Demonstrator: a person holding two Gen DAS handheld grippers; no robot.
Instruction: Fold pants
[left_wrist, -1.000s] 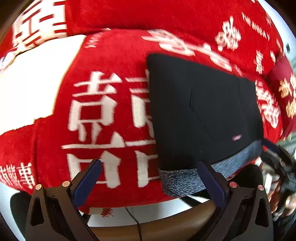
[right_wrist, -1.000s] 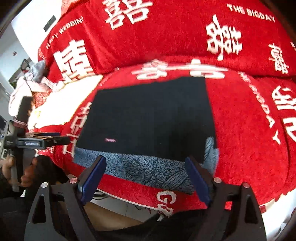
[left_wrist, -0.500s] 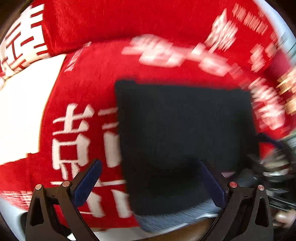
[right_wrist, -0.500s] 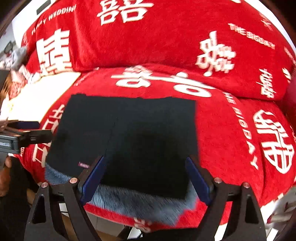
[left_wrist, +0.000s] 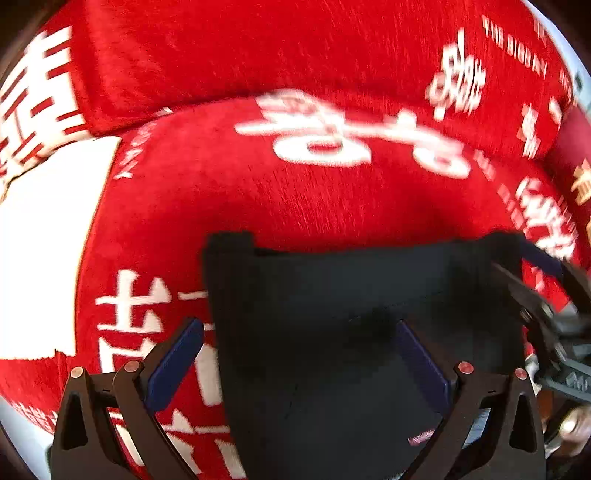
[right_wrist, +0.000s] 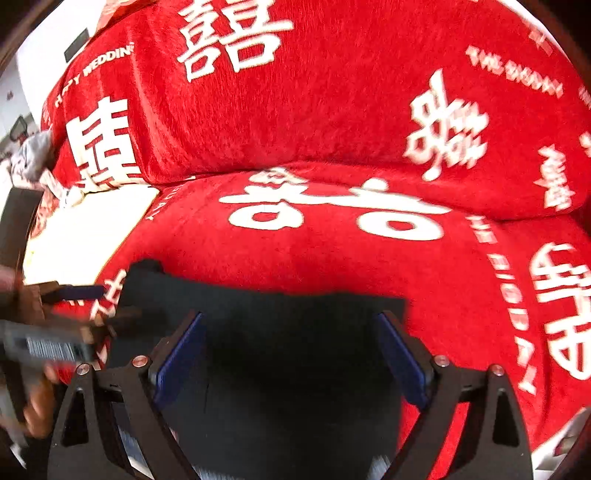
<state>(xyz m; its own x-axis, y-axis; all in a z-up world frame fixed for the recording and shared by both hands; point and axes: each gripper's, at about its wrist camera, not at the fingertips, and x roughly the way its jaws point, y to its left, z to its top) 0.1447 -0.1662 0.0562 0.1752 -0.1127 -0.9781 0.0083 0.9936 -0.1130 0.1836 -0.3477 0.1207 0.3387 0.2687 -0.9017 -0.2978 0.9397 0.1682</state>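
Note:
The black pants lie folded into a flat rectangle on the red sofa seat; a small pink label shows near the lower edge. My left gripper hangs open over the pants' left edge, its left pad over red cloth. In the right wrist view the pants sit under my right gripper, whose jaws are opening; the cloth lies beneath them and the pads do not press on it. Each gripper shows at the other view's edge: right gripper, left gripper.
The sofa's back cushion, red with white characters, rises behind the seat. A white patch of the cover lies to the left. A hand holds the left tool. Crumpled cloth sits far left.
Both grippers have moved forward over the pants, which now fill the lower part of each view. The grey waistband has slipped almost out of sight under the fingers. The right jaws have widened slightly.

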